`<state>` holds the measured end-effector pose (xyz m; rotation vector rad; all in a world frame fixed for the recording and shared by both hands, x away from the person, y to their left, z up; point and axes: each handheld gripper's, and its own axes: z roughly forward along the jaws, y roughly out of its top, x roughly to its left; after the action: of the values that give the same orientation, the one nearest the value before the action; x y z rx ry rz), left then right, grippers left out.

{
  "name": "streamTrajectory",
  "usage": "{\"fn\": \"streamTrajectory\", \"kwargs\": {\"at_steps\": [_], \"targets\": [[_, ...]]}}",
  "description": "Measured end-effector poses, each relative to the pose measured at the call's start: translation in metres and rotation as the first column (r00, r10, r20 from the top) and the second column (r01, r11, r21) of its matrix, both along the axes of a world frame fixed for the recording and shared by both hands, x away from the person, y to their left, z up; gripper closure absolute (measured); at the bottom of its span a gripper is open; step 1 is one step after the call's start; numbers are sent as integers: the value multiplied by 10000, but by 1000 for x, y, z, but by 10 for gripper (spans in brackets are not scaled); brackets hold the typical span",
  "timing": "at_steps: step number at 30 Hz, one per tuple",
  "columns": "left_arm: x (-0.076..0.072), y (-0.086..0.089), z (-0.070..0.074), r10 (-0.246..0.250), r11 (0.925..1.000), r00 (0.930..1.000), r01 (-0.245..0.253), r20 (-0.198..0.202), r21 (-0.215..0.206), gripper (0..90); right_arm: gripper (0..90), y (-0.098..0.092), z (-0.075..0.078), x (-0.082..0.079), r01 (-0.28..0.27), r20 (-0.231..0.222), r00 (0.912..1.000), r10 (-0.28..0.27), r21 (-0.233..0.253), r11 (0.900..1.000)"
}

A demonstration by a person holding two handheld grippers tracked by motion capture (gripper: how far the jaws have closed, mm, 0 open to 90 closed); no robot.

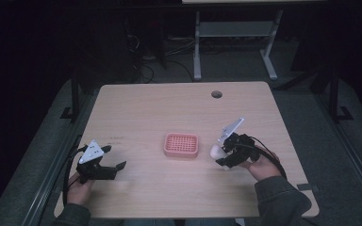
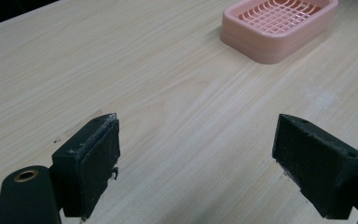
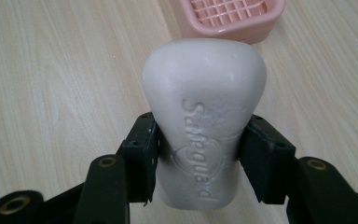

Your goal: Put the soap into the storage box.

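**Gripping a bar of soap beside a pink dish**

Clamping a white soap bar (image 3: 204, 121) between its two black jaws, the right gripper (image 1: 222, 153) hangs just right of a pink soap dish (image 1: 181, 145) at the middle of a pale wooden table (image 1: 141, 108). From the high view the bar (image 1: 215, 150) is little more than a pale blob at the gripper's tip, near the dish but apart from it. The right gripper view supplies the detail — the bar stands lengthwise out of the jaws, pinched at its waist, with raised lettering running along its face and the dish's grid floor (image 3: 228, 16) just beyond its far end.

The left gripper (image 1: 114, 157), held by a hand (image 1: 78, 188) at the near left of the table, is well apart from the dish. Its jaws stand wide, with nothing between them — the left gripper view shows bare wood grain in the gap and the dish (image 2: 279, 28) at the far right, slotted base plainly visible.

The high view alone takes in the surroundings: a round cable hole (image 1: 216, 94) near the table's far edge, a grey sleeve (image 1: 280, 195) at the near right, and the white legs of another desk (image 1: 235, 42) on the dark floor beyond.
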<state>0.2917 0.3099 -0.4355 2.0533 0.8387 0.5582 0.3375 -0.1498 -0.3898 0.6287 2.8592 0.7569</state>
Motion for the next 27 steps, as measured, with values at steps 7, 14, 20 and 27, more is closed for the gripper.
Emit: {"fn": "streamTrajectory", "kwargs": {"at_steps": [7,14,20,27], "targets": [[0,0,0,6,10000,10000,-6,-26,8,144,489,10,8,7,-218,88,9997,219,-135,9997],[0,0,0,-2,10000,10000,2,-21,16,144,489,15,13,12,-322,159,9993,324,-134,9994],[1,0,0,-7,10000,10000,8,-28,34,144,489,18,15,17,-403,102,9991,404,-126,9991],[0,0,0,-9,10000,10000,9,-35,36,144,489,25,17,23,-507,76,9987,509,-188,9985]]}}
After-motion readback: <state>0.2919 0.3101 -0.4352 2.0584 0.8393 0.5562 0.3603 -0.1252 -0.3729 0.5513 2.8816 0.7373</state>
